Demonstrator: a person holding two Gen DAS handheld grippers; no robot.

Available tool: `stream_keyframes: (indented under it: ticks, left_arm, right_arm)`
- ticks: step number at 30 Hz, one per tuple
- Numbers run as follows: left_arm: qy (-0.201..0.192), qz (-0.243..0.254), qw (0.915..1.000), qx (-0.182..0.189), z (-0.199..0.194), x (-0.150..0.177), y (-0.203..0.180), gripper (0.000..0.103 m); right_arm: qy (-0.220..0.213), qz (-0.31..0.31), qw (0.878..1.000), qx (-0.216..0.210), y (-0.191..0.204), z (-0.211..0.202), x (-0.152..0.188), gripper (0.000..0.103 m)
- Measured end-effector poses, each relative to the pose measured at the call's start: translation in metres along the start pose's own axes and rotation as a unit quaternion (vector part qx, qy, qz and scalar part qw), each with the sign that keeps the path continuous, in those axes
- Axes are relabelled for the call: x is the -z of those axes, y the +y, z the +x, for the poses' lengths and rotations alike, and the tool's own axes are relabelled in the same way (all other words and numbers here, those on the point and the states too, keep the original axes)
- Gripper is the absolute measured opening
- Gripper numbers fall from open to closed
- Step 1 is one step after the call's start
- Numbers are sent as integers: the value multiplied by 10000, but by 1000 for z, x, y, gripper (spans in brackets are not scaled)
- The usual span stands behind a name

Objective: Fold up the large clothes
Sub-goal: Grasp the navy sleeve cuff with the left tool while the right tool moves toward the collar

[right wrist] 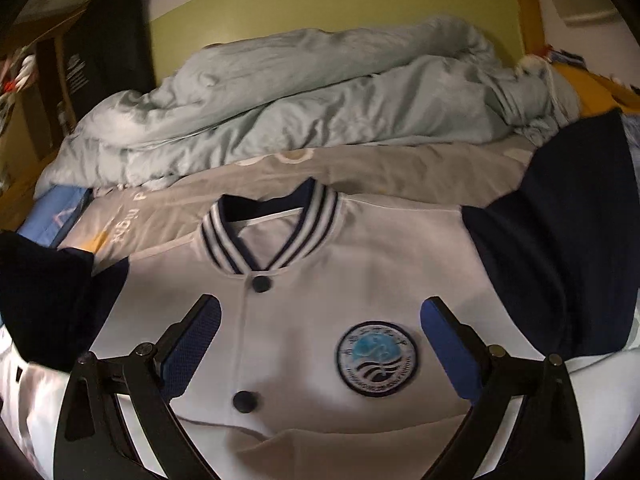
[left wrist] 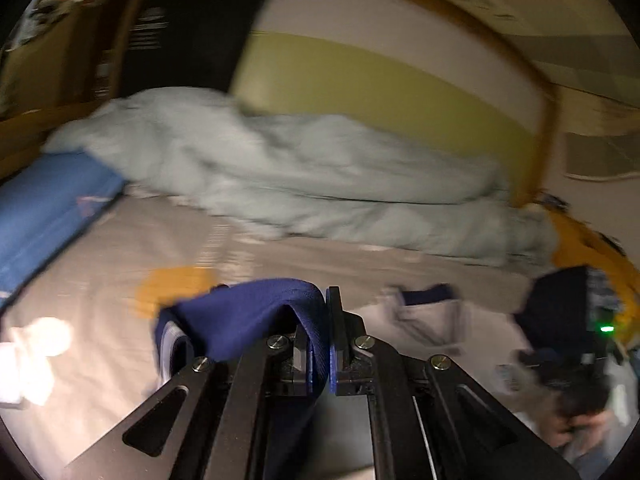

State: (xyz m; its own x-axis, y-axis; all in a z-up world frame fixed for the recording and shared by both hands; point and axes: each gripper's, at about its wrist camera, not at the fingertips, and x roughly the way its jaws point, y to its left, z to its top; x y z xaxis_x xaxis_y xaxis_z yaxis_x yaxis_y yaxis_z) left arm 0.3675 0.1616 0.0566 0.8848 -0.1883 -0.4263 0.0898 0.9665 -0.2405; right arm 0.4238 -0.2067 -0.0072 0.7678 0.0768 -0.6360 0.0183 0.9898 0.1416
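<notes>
In the left view we see our left gripper [left wrist: 320, 336] pinching a navy sleeve [left wrist: 248, 312] at six o'clock, while in the right view our right gripper [right wrist: 320, 344] hangs spread over the jacket [right wrist: 304, 280] on the bed [right wrist: 360, 184].

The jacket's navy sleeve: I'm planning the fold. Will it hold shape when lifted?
Probably not: the navy sleeve drapes limply over the shut left gripper. It looks light, and likely grips rather than slips, being knit-like fabric.
</notes>
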Motion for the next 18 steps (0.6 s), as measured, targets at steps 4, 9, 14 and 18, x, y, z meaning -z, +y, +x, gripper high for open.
stream_keyframes:
  ticks: [4, 9, 14, 18]
  left_arm:
    - [404, -98, 9975, 563, 37, 31, -61, 6]
    - [968, 13, 9930, 671, 82, 90, -89, 6]
    - [1187, 565, 9900, 504, 80, 102, -102, 21]
    - [678, 690, 9943, 449, 44, 86, -95, 72]
  right_arm:
    - [53, 241, 9997, -67, -16, -2, -3, 99]
    - [5, 363, 9993, -29, -30, -7, -9, 99]
    - [14, 559, 9984, -15, -37, -7, -11, 99]
    - [-2, 493, 9987, 89, -33, -8, -10, 100]
